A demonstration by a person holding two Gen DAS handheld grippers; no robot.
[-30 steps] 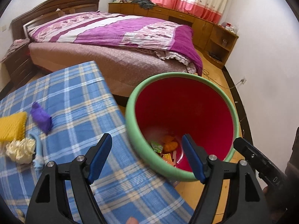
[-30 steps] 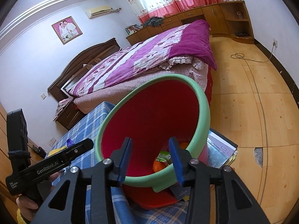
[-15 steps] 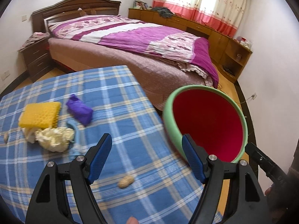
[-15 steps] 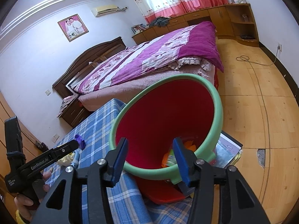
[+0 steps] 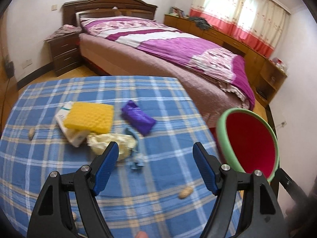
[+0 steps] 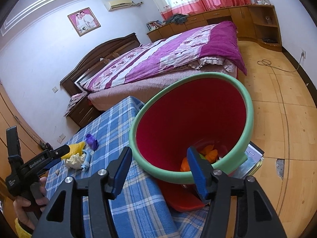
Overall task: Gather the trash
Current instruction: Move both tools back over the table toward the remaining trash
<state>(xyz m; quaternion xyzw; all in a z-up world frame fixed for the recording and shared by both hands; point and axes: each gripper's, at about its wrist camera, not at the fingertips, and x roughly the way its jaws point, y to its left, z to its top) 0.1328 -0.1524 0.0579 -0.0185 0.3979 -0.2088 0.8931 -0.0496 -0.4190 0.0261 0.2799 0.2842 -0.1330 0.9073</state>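
The trash still to be picked up lies in a loose heap on the blue checked tablecloth (image 5: 158, 91): a crumpled cream wad (image 5: 113, 141) touching a yellow sponge (image 5: 90, 117) that sits on a white carton (image 5: 65, 126), a small blue plastic piece (image 5: 135, 154) just beside the wad, a purple packet (image 5: 137, 117) a little further back, and a few peanut shells, one of them (image 5: 185, 192) lying nearer the table's edge. The left claw (image 5: 155, 167) hangs above this heap with its jaws spread wide and nothing between them; the right claw (image 6: 159, 171) is over the near rim of the red bin (image 6: 200, 119), empty, its jaws opening. From where I stand the likeliest slip is a messy grab: the wad, sponge and blue piece crowd together, so closing on one could drag or flick a neighbour, and the soft wad may squash and give little to hold. The cloth itself could bunch up if a fingertip digs in. The small shell looks easy to nudge off the edge. The bin sits tilted against the table with books or papers (image 6: 254, 154) under it, so a knock from the right claw on its green rim (image 6: 250, 107) might tip it. Room is generous otherwise: bare cloth around the heap, open wooden floor (image 6: 277, 103) beyond the bin, the bed (image 5: 178, 47) well apart.
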